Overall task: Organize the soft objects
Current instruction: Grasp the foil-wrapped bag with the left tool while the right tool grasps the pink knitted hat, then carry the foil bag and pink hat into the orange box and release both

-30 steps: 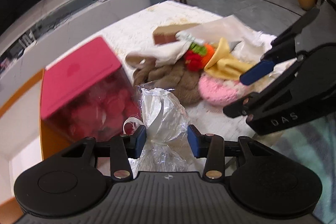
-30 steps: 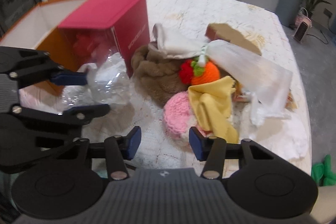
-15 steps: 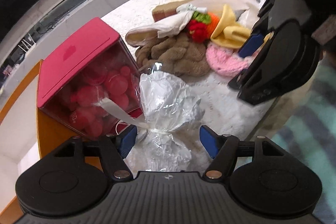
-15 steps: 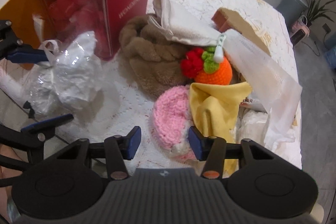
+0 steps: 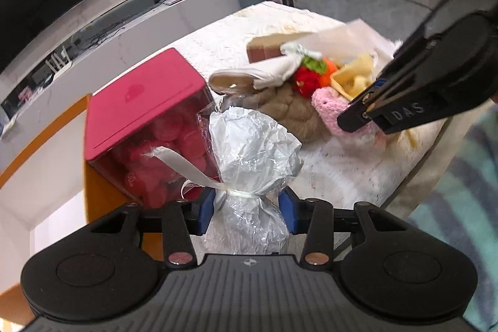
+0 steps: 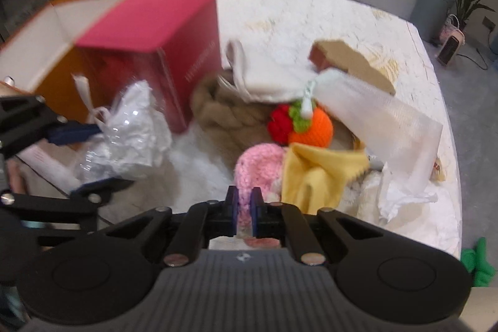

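Observation:
My left gripper (image 5: 247, 209) is shut on the tied neck of a crinkled clear plastic bag (image 5: 252, 151), also seen in the right wrist view (image 6: 130, 129). My right gripper (image 6: 244, 207) is shut on the near edge of a pink knitted piece (image 6: 260, 162), which shows under its fingers in the left wrist view (image 5: 331, 109). Behind it lie a yellow cloth (image 6: 317, 173), an orange and red crochet toy (image 6: 298, 126), a brown plush (image 6: 227, 114) and a white cloth (image 6: 264, 77).
A red box (image 5: 146, 114) stands against an orange box (image 6: 56, 73) at the left. A clear plastic sheet (image 6: 382, 120) and a brown cardboard piece (image 6: 348, 64) lie at the right of the pile. The white table's edge (image 6: 448, 176) runs along the right.
My right gripper has moved in and shut on the pink knitted piece. My left gripper has narrowed from open to shut on the bag's neck.

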`<state>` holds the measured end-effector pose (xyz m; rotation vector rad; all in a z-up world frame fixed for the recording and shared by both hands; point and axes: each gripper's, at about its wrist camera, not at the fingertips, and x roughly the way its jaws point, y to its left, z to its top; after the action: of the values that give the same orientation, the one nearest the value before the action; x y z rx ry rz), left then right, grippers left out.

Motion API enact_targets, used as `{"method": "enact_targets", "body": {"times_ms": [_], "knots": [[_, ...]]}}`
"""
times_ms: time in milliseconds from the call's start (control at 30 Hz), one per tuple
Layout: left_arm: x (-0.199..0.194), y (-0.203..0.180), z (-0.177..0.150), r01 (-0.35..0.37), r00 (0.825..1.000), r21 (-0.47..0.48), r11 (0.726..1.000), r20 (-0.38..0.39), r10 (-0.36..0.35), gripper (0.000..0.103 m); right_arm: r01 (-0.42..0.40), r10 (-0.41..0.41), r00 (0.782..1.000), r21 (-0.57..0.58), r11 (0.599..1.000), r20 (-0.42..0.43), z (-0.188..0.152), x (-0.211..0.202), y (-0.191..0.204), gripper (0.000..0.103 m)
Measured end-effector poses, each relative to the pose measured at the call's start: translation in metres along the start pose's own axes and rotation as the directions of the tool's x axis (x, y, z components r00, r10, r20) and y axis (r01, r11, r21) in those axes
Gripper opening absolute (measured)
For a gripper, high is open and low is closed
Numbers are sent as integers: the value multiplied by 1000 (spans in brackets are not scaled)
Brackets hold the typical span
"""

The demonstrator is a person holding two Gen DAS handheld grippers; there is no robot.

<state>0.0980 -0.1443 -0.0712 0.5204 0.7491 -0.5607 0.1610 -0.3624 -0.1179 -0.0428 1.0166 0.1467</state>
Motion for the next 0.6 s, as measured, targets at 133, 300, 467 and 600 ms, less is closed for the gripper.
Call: {"method": "enact_targets", "body": {"times_ms": [133,300,467,600], "knots": [[-13,4,2,6,1000,-27,1000,13,-6,50,-77,75,996,28,997,56,3,-19,7,5],[-32,10,1,8,999,-55,998,31,-7,50,-182,167,977,106,978,130,3,-41,8,5],[-50,16,3,10,999,-90,996,47,-6,50,-190,168,971,121,974,172,7,-57,17,5],[-72,24,5,9,997,-126,992,83,2,50,-192,171,966,95,977,194,8,-73,29,5]]}}
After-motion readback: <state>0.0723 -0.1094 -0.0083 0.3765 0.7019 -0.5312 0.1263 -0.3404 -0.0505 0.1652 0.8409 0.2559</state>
